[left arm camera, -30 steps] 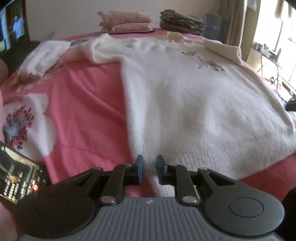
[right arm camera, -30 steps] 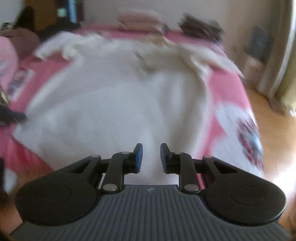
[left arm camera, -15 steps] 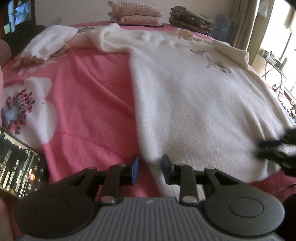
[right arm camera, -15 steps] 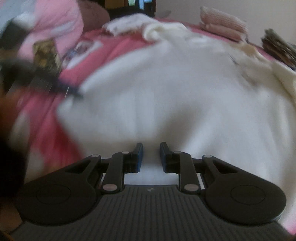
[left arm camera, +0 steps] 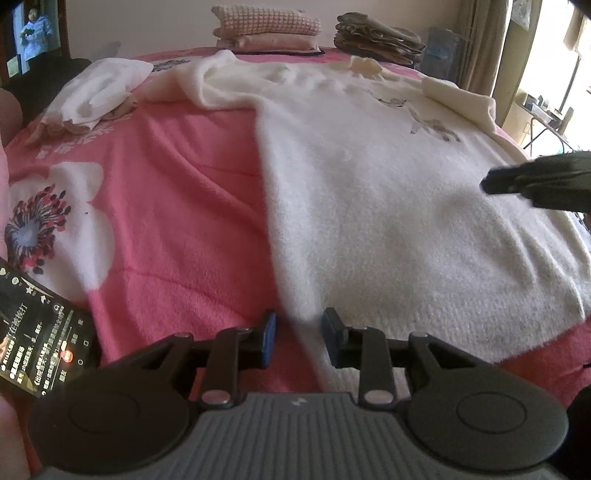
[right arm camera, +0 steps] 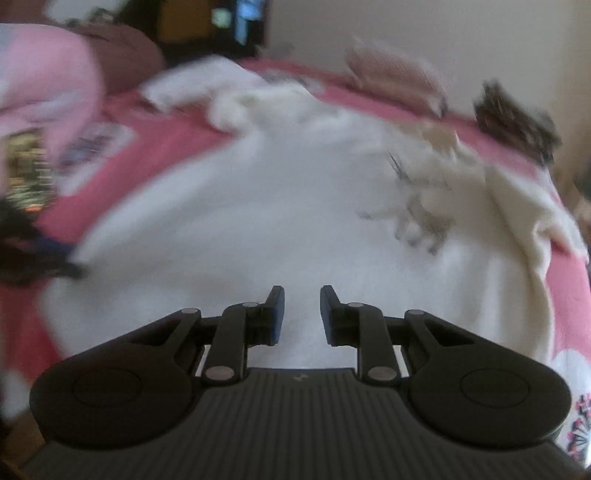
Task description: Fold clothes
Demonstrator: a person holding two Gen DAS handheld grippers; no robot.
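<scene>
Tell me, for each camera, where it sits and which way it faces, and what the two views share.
Left wrist: on the left gripper at the near left hem corner of the white sweater, facing up the pink blanket; right gripper enters at right.
Right wrist: on the right gripper above the sweater's lower half, facing the same way, blurred; the left gripper shows at left.
Shared: sweater, blanket, folded stacks beyond.

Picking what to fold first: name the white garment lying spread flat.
The large white fuzzy sweater, spread flat before the left gripper; the smaller white cloth lies crumpled.

White sweater (left arm camera: 388, 206) — pink floral blanket (left arm camera: 177, 206)
</scene>
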